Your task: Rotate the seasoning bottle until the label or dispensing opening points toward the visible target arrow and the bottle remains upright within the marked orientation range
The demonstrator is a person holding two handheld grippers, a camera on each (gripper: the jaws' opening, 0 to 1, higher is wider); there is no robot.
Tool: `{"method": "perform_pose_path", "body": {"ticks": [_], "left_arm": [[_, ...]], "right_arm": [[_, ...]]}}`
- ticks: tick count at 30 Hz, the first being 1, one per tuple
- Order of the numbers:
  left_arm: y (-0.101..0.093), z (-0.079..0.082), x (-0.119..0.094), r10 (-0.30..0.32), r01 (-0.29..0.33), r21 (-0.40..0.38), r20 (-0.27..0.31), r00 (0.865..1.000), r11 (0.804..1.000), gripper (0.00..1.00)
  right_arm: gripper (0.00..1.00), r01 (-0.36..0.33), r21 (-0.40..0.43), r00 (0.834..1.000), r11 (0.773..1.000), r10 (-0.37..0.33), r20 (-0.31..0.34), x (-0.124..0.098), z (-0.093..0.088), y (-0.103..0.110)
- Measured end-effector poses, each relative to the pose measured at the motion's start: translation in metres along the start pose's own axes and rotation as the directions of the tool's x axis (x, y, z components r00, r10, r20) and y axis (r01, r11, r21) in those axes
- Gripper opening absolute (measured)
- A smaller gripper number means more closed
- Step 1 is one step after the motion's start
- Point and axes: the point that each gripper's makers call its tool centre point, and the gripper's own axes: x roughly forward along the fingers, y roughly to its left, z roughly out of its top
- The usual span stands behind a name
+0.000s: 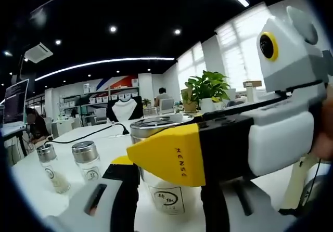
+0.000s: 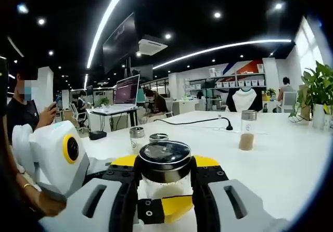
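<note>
Glass seasoning bottle (image 2: 164,175) is clamped upright by the right gripper (image 2: 165,190). Left gripper (image 1: 156,201) state cannot be told. Two smaller bottles (image 2: 147,137) are seen beyond on the white tabletop (image 2: 281,159).

The seasoning bottle (image 2: 164,170) stands on the table (image 2: 291,164) between the right gripper's (image 2: 165,195) jaws. Two small shakers (image 2: 137,139) stand just behind it, a third shaker (image 2: 247,130) farther right, with a potted plant (image 2: 317,94) beyond.
</note>
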Motion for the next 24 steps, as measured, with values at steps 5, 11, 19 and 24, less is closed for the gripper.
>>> {"method": "perform_pose_path", "body": {"ticks": [5, 11, 19, 24], "left_arm": [[-0.0008, 0.0000, -0.0009, -0.064, 0.064, 0.003, 0.002, 0.998, 0.998, 0.47], [-0.0029, 0.0042, -0.0002, -0.149, 0.149, 0.018, 0.014, 0.989, 0.989, 0.47], [-0.0053, 0.0065, 0.0002, -0.188, 0.188, 0.015, 0.019, 0.982, 0.982, 0.48], [-0.0046, 0.0022, 0.0016, -0.185, 0.185, -0.011, 0.009, 0.983, 0.983, 0.48]], "right_arm": [[0.36, -0.016, 0.001, 1.000, 1.000, 0.016, 0.026, 0.0002, 0.0023, -0.0008], [0.36, -0.084, 0.000, 0.996, 0.997, 0.083, 0.024, -0.0003, 0.0027, -0.0022], [0.36, -0.173, 0.013, 0.985, 0.985, 0.173, 0.021, -0.0019, 0.0041, -0.0023], [0.36, -0.201, -0.002, 0.979, 0.980, 0.201, 0.015, -0.0027, 0.0040, 0.0000]]}}
